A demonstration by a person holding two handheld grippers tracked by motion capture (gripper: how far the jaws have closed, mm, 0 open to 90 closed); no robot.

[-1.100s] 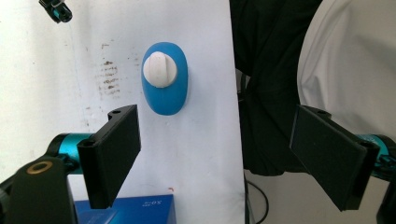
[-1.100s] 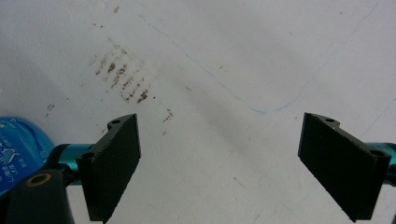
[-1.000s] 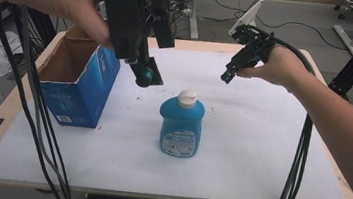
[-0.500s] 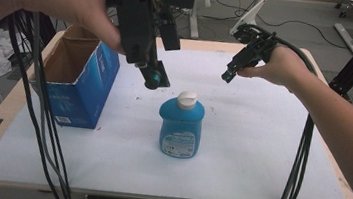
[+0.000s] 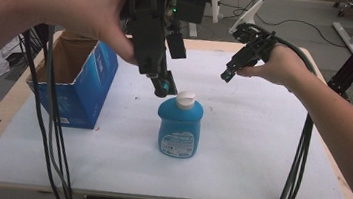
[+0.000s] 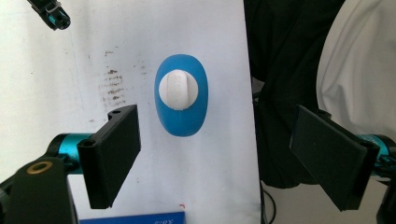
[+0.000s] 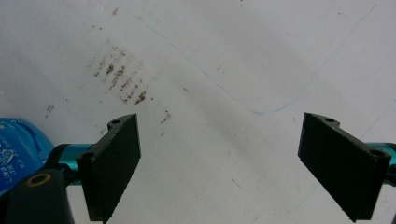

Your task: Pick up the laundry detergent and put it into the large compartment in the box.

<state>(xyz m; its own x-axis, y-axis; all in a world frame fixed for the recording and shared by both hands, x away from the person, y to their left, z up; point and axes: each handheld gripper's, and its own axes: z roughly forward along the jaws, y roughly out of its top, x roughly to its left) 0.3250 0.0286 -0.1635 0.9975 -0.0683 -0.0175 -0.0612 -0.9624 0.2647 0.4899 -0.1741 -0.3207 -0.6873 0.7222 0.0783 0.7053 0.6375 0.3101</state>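
A blue bottle (image 5: 179, 127) with a white cap (image 5: 185, 99) stands upright in the middle of the white-covered table (image 5: 259, 154). My left gripper (image 5: 168, 68) hangs open above it and slightly to its left, pointing down. In the left gripper view the bottle (image 6: 181, 95) shows from above, just ahead of the wide-apart jaws of the gripper (image 6: 224, 156), with nothing held. My right gripper (image 5: 230, 71) hovers open over the far right of the table. Its own view has the gripper (image 7: 226, 163) over bare stained sheet, the bottle (image 7: 16, 149) at the left edge.
An open blue cardboard box (image 5: 73, 85) stands at the table's left, tilted toward me. Black cables (image 5: 50, 130) trail down from both grippers at left and right. Brown stains (image 7: 121, 77) mark the sheet. The person's dark clothing (image 6: 285, 70) lies beyond the table's near edge.
My left gripper has moved right and a little lower, from beside the box to above the bottle's cap. The right gripper has stayed in place.
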